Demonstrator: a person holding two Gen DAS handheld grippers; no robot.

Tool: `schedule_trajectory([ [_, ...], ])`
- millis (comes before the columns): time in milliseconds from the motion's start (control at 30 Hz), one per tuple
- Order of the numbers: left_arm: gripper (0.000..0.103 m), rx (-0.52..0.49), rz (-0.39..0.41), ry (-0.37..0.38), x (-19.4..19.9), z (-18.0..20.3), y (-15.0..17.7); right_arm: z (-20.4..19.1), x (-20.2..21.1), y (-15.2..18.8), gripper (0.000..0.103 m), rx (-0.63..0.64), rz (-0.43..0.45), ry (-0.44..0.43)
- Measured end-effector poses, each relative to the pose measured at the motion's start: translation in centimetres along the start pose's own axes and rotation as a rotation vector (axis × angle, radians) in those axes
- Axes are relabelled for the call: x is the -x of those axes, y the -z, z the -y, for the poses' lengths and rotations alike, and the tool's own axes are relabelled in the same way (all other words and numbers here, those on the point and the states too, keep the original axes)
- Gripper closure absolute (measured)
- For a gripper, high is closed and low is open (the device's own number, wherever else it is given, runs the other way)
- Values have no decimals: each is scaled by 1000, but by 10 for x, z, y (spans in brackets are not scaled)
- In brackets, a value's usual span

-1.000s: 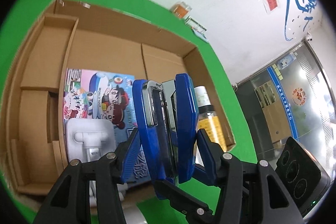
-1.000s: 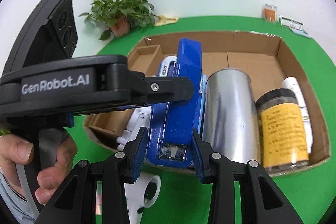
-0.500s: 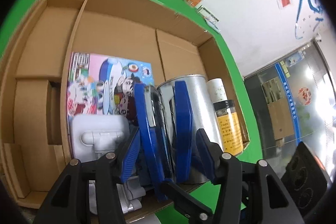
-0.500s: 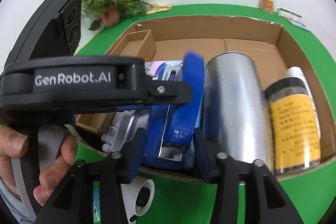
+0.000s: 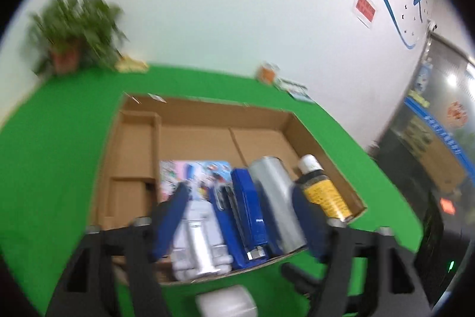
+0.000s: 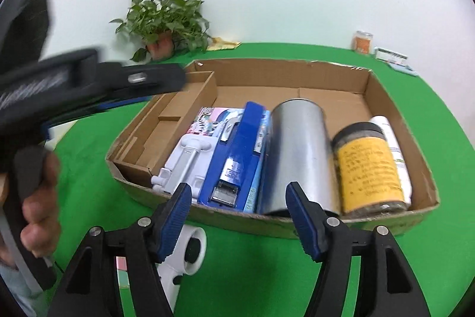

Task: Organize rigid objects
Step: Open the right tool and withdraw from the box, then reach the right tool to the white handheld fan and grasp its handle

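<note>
White plastic part [image 6: 190,250] is seen on the desk [image 6: 267,272] just outside the box [image 6: 297,225], nearer the right tool [image 6: 237,216]; both tools gape, empty, left tool [image 5: 237,216] included.

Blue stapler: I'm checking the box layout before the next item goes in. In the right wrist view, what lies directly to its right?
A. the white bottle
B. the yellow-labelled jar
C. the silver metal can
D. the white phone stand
C. The blue stapler lies in the cardboard box with the silver metal can right beside it on the right; the yellow-labelled jar comes only after the can.
</note>
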State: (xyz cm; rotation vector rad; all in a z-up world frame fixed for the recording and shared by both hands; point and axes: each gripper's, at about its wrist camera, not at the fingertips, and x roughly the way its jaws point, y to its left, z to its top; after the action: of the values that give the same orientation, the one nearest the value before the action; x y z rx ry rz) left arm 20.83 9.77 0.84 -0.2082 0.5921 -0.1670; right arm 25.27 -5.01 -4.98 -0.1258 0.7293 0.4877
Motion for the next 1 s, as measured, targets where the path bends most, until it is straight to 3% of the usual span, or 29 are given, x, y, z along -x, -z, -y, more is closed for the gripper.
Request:
schedule_trajectory([
  [67, 16, -35, 68, -68, 16, 3, 8, 1, -2, -1, 17, 9, 19, 3],
  [133, 16, -37, 70, -113, 24, 2, 12, 3, -9, -4, 21, -2, -4, -30],
  [267, 16, 20, 52, -128, 32, -13, 25, 3, -27, -16, 48, -14, -69, -46],
  [333, 16, 28, 76, -162, 39, -15, 34, 1, -23, -12, 48, -18, -57, -51],
  [367, 16, 23, 89, -175, 42, -12, 36, 0, -17, -7, 44, -18, -40, -55],
  [400, 16, 14, 108, -197, 48, -10, 42, -1, -10, 0, 27, -7, -23, -36],
  [467, 16, -5, 127, -236, 57, -3, 51, 0, 6, 15, 1, 4, 32, 4],
  [533, 16, -16, 131, -263, 63, 2, 62, 2, 24, 32, 1, 15, 75, 33],
  [633, 16, -16, 113, -279, 67, 4, 77, 12, 53, 57, 1, -40, 88, 4],
  [767, 18, 5, 86, -251, 71, 9, 92, 17, 83, 75, 1, -58, 109, 50],
  [800, 33, 3, 71, -238, 72, 14, 94, 17, 88, 79, 1, -49, 110, 54],
  [833, 81, 5, 55, -217, 72, 16, 97, 17, 93, 83, 1, -39, 113, 59],
  [867, 100, 14, 16, -181, 70, 18, 98, 17, 99, 88, 1, -26, 124, 74],
  [900, 100, 34, -8, -151, 69, 20, 99, 18, 104, 92, 1, -21, 129, 81],
  [967, 97, 23, 30, -147, 75, 27, 102, 19, 111, 99, 1, -17, 129, 86],
  [1000, 71, 2, 51, -178, 79, 33, 103, 20, 114, 103, 1, -19, 126, 86],
])
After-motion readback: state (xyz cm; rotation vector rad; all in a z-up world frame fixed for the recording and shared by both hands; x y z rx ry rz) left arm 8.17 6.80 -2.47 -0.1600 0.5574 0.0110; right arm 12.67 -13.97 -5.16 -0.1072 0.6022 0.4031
